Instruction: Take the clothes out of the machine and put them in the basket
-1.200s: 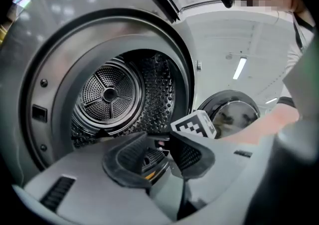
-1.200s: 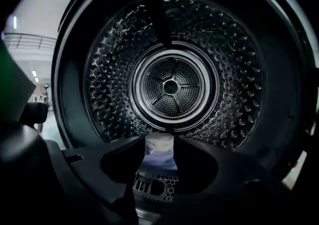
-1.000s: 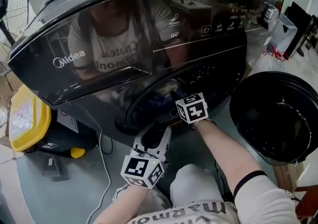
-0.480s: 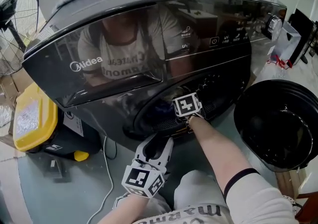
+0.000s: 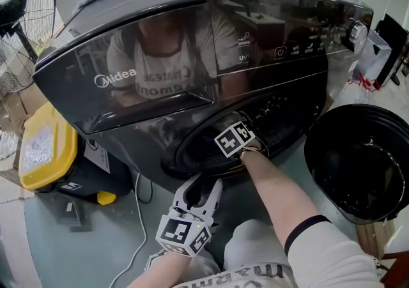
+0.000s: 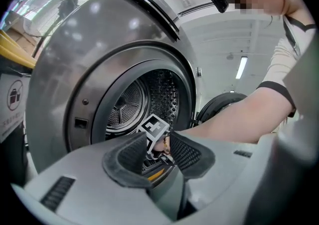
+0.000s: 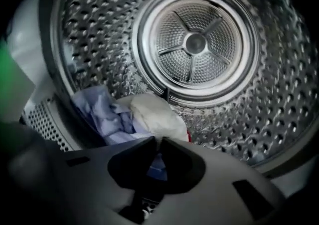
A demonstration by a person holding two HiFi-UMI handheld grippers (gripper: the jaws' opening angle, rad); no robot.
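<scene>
Right gripper view shows the right gripper [image 7: 157, 140] inside the drum [image 7: 259, 99], its jaws just closing onto the blue-and-white clothes [image 7: 149, 112] on the near floor. Outside, the left gripper [image 6: 158, 139] hangs spread and empty. Nothing looks removed yet.

Right claw [image 7: 158, 141] dips deeper into drum [image 7: 279, 94].
It rolled and sank; its jaws have just been closing on the clothes [image 7: 149, 114].
</scene>
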